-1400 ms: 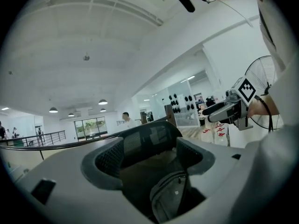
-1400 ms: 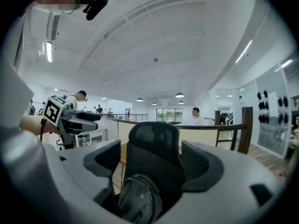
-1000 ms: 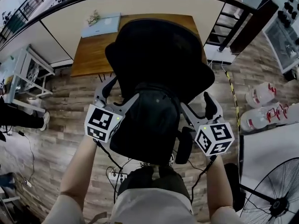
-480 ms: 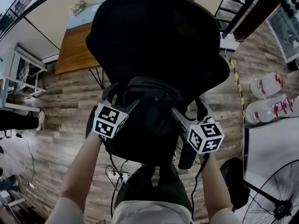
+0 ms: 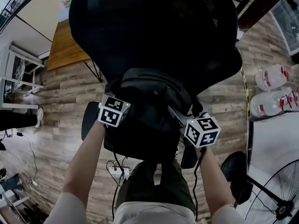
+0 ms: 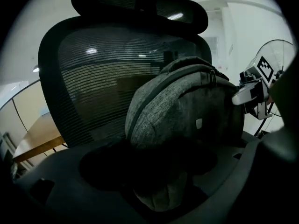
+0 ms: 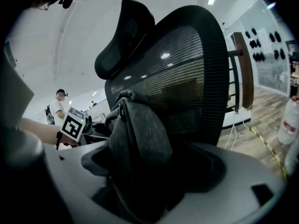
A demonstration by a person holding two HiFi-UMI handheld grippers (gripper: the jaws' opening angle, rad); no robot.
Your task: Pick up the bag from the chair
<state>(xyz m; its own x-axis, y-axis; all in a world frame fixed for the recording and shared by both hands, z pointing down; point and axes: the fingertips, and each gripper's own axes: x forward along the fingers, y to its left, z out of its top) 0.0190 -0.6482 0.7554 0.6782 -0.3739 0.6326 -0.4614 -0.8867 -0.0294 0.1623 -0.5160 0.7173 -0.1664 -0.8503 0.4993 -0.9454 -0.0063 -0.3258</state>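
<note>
Closer than a second ago, both grippers sit deep against the chair (image 5: 154,27), whose mesh back fills the head view's top; wood floor (image 5: 65,101) lies open either side. Forearms reach forward, left gripper (image 5: 120,107) and right gripper (image 5: 184,120) flanking the bag (image 5: 154,101) that leans on that back. Left gripper view – jaws pinch its grey fabric. Right gripper view – jaws clamp its side.

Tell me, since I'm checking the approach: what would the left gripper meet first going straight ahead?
The left gripper meets the grey fabric backpack, already between its jaws; black mesh chair back behind.
</note>
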